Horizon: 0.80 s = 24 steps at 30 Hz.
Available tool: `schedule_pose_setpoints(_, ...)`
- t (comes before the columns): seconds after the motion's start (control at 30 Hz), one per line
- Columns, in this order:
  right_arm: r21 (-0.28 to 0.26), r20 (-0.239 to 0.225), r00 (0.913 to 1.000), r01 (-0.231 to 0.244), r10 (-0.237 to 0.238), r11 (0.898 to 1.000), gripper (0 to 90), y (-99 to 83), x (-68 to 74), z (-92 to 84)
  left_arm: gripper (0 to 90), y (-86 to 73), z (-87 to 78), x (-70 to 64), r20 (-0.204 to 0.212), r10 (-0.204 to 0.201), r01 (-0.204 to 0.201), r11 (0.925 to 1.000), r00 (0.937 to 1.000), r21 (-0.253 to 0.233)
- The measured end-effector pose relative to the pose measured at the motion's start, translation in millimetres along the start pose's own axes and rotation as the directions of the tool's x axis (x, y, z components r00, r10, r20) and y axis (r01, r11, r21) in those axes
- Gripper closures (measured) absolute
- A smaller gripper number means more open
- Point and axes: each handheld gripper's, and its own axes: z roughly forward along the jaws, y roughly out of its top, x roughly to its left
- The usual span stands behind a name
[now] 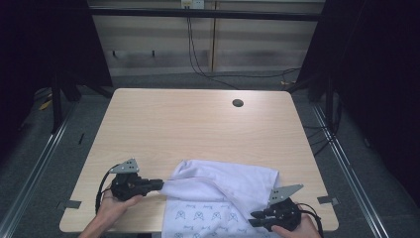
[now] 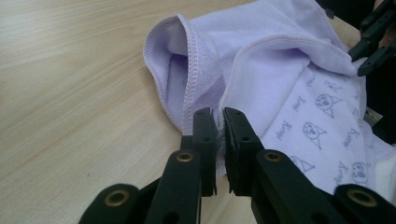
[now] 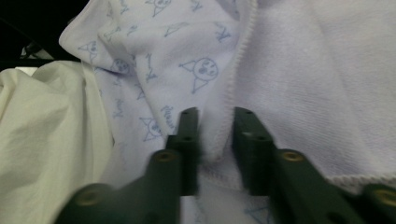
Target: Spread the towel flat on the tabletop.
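The pale lilac garment (image 1: 223, 191) lies at the near edge of the counter (image 1: 198, 124), bunched, with its plain inside turned up over the far part and its printed side, small drawn faces, showing at the near middle. Part of it hangs off the near edge. Its long axis runs left to right across the counter, roughly parallel to the near edge; a stitched opening (image 2: 175, 70), seemingly a cuff or hem, gapes toward the left.

The left claw (image 1: 159, 184) has its jaws pressed almost together on a seamed edge of the cloth at the garment's left end, as the left gripper view shows. The right claw (image 3: 215, 123) pinches a fold of the plain fabric next to a stitched seam, at the garment's near right corner; its jaws stand a little wider, with a thicker wad of cloth between them.

The step in hand looks like spreading or straightening the garment between two held corners. To do it well, both pinches should stay firm on the seams, where the cloth is thickest and least likely to slip. The hands should draw apart evenly along the left-right axis, lifting slightly so the bunched middle unfolds rather than drags, and the overhanging part should come up onto the counter.
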Motion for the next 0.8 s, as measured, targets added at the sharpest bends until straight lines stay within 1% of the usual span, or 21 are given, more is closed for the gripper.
schedule_pose_setpoints(0.03,-0.009,0.015,0.9999,0.008,-0.008,1.000,84.5,0.7,0.9,-0.7,84.1,0.5,-0.4,0.0,-0.004,0.005,-0.005,1.0000,1.0000,-0.001)
schedule_pose_setpoints(0.1,-0.081,0.014,0.9999,0.006,-0.005,0.997,85.2,2.8,-1.4,-9.0,84.4,3.4,-2.4,1.0,-0.010,0.008,-0.009,0.9998,0.9999,-0.018)
schedule_pose_setpoints(0.13,-0.119,0.030,0.9995,-0.005,0.008,0.993,85.4,4.8,-3.7,-15.3,84.6,6.7,-4.4,1.8,-0.015,0.010,-0.010,0.9991,0.9998,-0.042)
schedule_pose_setpoints(0.17,-0.153,0.055,0.9984,-0.005,0.013,0.988,85.5,8.9,-8.4,-24.9,84.8,9.5,-5.5,2.6,-0.017,0.012,-0.013,0.9985,0.9998,-0.052)
schedule_pose_setpoints(0.2,-0.171,0.076,0.9971,0.000,0.013,0.985,85.6,12.2,-11.7,-31.8,84.8,14.0,-7.1,3.4,-0.026,0.013,-0.014,0.9975,0.9996,-0.069)
schedule_pose_setpoints(0.27,-0.233,0.120,0.9925,0.004,0.025,0.972,85.7,23.2,-23.5,-52.9,84.9,26.8,-10.8,5.6,-0.034,0.012,-0.016,0.9938,0.9994,-0.110)
schedule_pose_setpoints(0.3,-0.264,0.152,0.9879,0.011,0.031,0.965,85.7,32.5,-31.0,-66.3,85.0,32.0,-12.1,5.8,-0.042,0.017,-0.022,0.9922,0.9990,-0.122)
schedule_pose_setpoints(0.33,-0.280,0.170,0.9850,0.018,0.031,0.960,85.7,38.8,-34.8,-74.6,85.1,39.6,-15.1,6.4,-0.055,0.024,-0.032,0.9897,0.9982,-0.140)
schedule_pose_setpoints(0.4,-0.324,0.216,0.9761,0.046,0.027,0.945,85.7,56.6,-42.4,-95.8,85.2,55.4,-23.5,7.3,-0.063,0.021,-0.033,0.9790,0.9978,-0.201)
schedule_pose_setpoints(0.43,-0.349,0.229,0.9731,0.058,0.026,0.935,85.8,65.6,-45.3,-105.6,85.2,63.8,-28.8,7.9,-0.068,0.025,-0.039,0.9736,0.9974,-0.225)
schedule_pose_setpoints(0.47,-0.370,0.243,0.9699,0.073,0.021,0.926,85.8,74.5,-48.0,-114.6,85.2,74.4,-35.1,8.3,-0.077,0.029,-0.048,0.9655,0.9966,-0.256)
schedule_pose_setpoints(0.5,-0.398,0.257,0.9664,0.093,0.014,0.913,85.9,86.0,-50.3,-123.6,85.3,80.7,-39.2,8.4,-0.085,0.032,-0.054,0.9617,0.9959,-0.269)
schedule_pose_setpoints(0.53,-0.410,0.265,0.9643,0.105,0.009,0.906,85.9,93.1,-51.8,-127.8,85.3,91.5,-45.2,8.8,-0.100,0.039,-0.067,0.9550,0.9942,-0.289)
schedule_pose_setpoints(0.57,-0.421,0.280,0.9601,0.121,0.002,0.899,85.9,105.6,-53.9,-132.7,85.3,97.9,-49.3,9.1,-0.113,0.043,-0.075,0.9518,0.9927,-0.297)
schedule_pose_setpoints(0.6,-0.426,0.295,0.9554,0.135,-0.003,0.895,85.9,113.1,-55.6,-134.8,85.3,108.4,-55.7,10.8,-0.128,0.040,-0.080,0.9430,0.9909,-0.323)
schedule_pose_setpoints(0.63,-0.442,0.300,0.9539,0.140,-0.001,0.886,85.9,125.5,-59.8,-137.6,85.3,114.8,-59.8,12.2,-0.141,0.035,-0.082,0.9369,0.9894,-0.340)
schedule_pose_setpoints(0.67,-0.452,0.303,0.9529,0.145,-0.001,0.880,85.8,132.8,-62.6,-138.9,85.3,124.6,-66.9,14.8,-0.159,0.028,-0.085,0.9282,0.9869,-0.362)
schedule_pose_setpoints(0.7,-0.468,0.308,0.9512,0.152,-0.001,0.871,85.9,144.8,-66.9,-140.7,85.3,130.5,-71.1,16.7,-0.167,0.024,-0.085,0.9236,0.9857,-0.374)
schedule_pose_setpoints(0.73,-0.476,0.310,0.9508,0.156,-0.001,0.866,85.9,152.1,-69.6,-141.3,85.3,139.9,-77.6,19.3,-0.191,0.013,-0.088,0.9165,0.9816,-0.390)
schedule_pose_setpoints(0.77,-0.484,0.320,0.9474,0.168,-0.005,0.859,85.9,164.1,-73.7,-142.2,85.3,145.4,-81.3,21.5,-0.198,0.011,-0.091,0.9130,0.9801,-0.398)
schedule_pose_setpoints(0.8,-0.489,0.324,0.9460,0.175,-0.008,0.854,85.9,171.3,-76.2,-142.4,85.3,152.8,-85.0,24.0,-0.214,0.005,-0.094,0.9083,0.9768,-0.408)
